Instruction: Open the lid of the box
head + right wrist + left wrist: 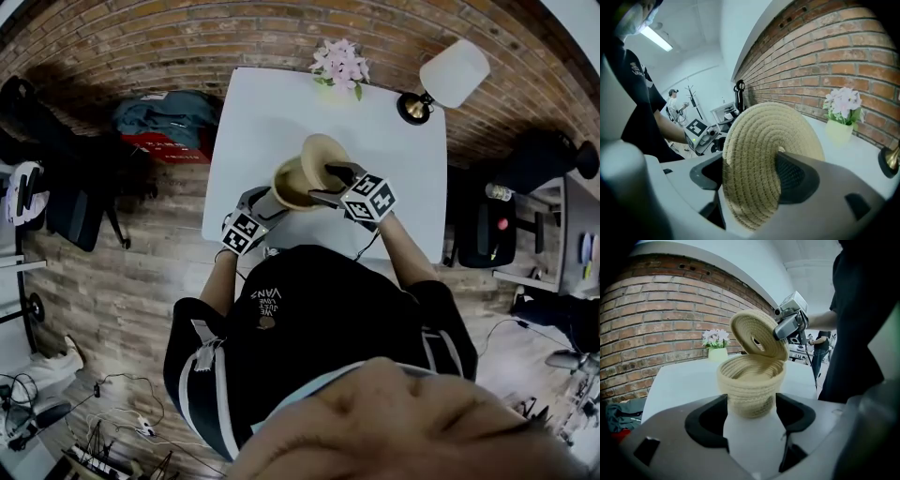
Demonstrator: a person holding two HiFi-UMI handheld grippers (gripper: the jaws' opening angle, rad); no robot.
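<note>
A round woven rope box point(292, 185) stands near the front of the white table point(272, 103). My left gripper point(261, 208) is shut on its lower wall, one jaw on each side of the box point(751, 383). Its woven lid point(323, 153) is off the rim and tilted up on edge above the box's right side. My right gripper point(336, 185) is shut on the lid point(761, 140), with a pad on each face of the disc. In the left gripper view the lid point(757, 336) hangs over the uncovered box, held by the right gripper point(787, 325). The inside of the box looks empty.
A pot of pink flowers point(339, 64) stands at the table's far edge, and a white lamp point(450, 77) on a brass base at the far right corner. A brick wall runs behind the table. A bag point(167, 120) and chairs are on the floor to the left.
</note>
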